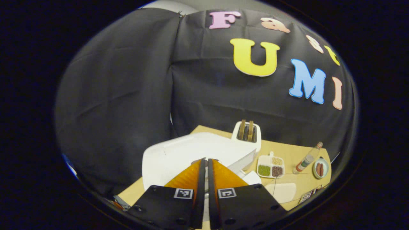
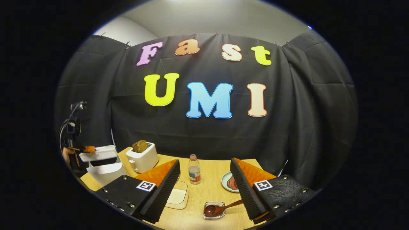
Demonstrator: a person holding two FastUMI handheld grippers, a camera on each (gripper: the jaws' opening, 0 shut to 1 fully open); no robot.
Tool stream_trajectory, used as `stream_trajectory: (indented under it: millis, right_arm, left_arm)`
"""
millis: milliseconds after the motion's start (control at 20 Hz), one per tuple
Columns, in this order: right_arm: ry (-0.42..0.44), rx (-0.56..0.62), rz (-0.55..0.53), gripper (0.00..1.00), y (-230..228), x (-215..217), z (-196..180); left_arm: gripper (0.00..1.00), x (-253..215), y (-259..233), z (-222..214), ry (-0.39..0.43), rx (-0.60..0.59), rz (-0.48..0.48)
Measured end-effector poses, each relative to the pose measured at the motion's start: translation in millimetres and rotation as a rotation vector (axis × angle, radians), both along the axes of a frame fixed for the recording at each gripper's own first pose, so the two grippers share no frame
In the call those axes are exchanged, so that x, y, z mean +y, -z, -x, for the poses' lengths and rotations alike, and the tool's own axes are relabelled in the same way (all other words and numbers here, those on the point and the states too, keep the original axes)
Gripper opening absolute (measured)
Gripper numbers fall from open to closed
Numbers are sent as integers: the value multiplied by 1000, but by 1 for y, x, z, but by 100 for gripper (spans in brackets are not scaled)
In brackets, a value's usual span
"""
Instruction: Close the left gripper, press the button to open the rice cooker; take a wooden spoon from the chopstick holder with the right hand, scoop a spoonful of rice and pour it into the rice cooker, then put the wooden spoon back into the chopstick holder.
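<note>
Rice cooker (image 1: 179, 156), white, sits at the table's (image 2: 204, 195) left end with its lid raised in the right gripper view, and the left gripper (image 1: 204, 166), fingers pressed together, hovers just over its top. Near the front edge, the wooden spoon (image 2: 220, 209) lies in a small glass dish (image 2: 213, 214), between the wide-apart fingers of the right gripper (image 2: 204, 182). Farther back stand a toaster (image 2: 142, 156), a bottle (image 2: 193, 174) and a plate (image 2: 228, 182).

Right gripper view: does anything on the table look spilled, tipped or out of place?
Nothing looks spilled or toppled. The one oddity is the wooden spoon: it lies slanted with its bowl in a small clear dish, handle jutting over the rim, rather than standing in a holder. The bottle stands upright.
</note>
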State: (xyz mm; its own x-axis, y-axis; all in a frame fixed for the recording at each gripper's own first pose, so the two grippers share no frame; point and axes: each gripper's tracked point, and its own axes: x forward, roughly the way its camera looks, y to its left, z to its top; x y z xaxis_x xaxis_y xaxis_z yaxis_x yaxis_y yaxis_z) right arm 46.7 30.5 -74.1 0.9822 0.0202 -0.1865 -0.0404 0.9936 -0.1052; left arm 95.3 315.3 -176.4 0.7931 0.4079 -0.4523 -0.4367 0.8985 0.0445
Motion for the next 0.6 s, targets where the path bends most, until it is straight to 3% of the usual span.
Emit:
stream_trajectory:
  millis: [50,150,350,500,600]
  right_arm:
    - [-3,1,-11,96,0,-1,1]
    - [-6,-3,-24,96,-1,-3,2]
    - [-1,-9,-22,96,0,-18,4]
    - [22,-13,-21,96,4,-37,6]
    - [44,-8,-23,96,10,-51,5]
  left_arm:
    - [28,-5,-21,-2,9,-40,-46]
    - [82,-21,-40,5,18,-64,-50]
    - [84,-47,-76,27,11,-190,-124]
    - [84,-93,-107,33,102,-315,-132]
    - [84,-106,-116,38,113,-345,-166]
